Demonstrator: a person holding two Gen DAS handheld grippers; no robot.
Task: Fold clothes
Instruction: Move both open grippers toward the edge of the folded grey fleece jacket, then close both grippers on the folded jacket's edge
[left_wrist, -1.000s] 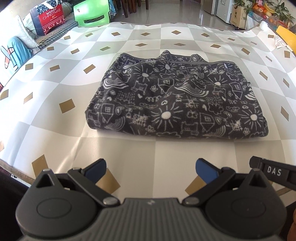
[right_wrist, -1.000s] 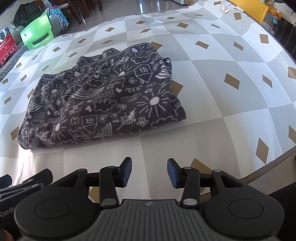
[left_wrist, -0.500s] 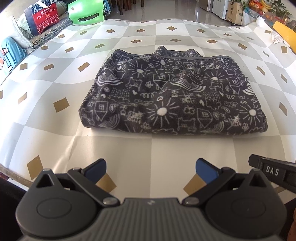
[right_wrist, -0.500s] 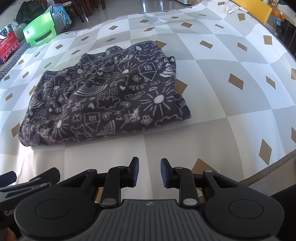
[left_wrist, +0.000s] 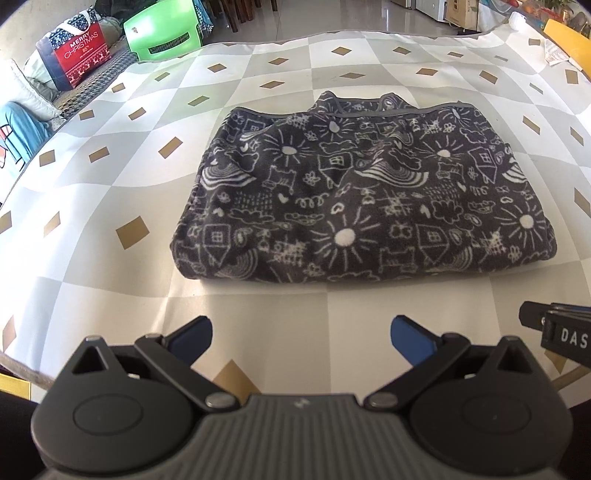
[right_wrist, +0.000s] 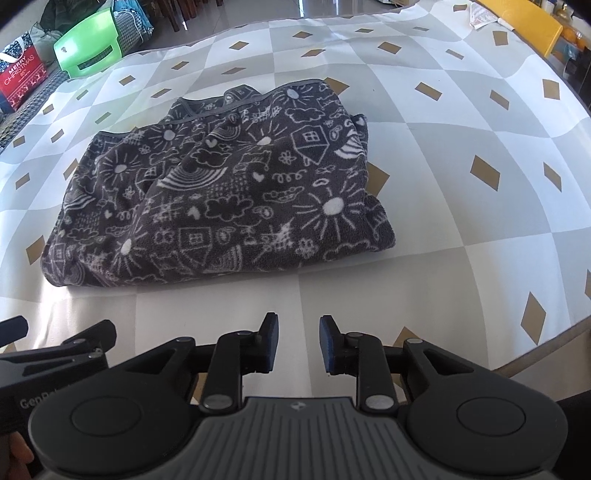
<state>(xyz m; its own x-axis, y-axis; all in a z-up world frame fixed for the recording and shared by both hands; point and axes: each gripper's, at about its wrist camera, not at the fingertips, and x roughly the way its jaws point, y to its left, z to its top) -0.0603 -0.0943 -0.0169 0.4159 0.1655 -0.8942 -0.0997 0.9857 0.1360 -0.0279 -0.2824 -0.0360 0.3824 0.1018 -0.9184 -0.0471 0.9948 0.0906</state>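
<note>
The garment (left_wrist: 365, 199), a dark grey fleece piece printed with white suns, houses and clouds, lies folded into a thick, rough rectangle in the middle of the table (left_wrist: 258, 70), on a cloth of grey and white checks with small gold diamonds. Its grey-trimmed edge runs along the far side, and the near fold is rounded and slightly uneven.

Both grippers hang over the near edge of the table, tilted steeply down toward the bare cloth in front of the garment, and neither touches it. The left gripper (left_wrist: 301, 330) has its blue-padded fingers spread wide with nothing between them. The right gripper (right_wrist: 297, 341) has its fingers drawn in to a narrow gap, not closed, and also holds nothing. The two tools sit side by side: the right one's body shows at the right edge of the left view, and the left one's at the lower left of the right view.

Beyond the far edge of the table stand a green plastic stool (left_wrist: 162, 35) and a red Christmas bag (left_wrist: 79, 55). A yellow chair back (right_wrist: 524, 22) and a slip of paper (right_wrist: 484, 16) sit at the far right corner. Nothing lies between the grippers and the garment.
</note>
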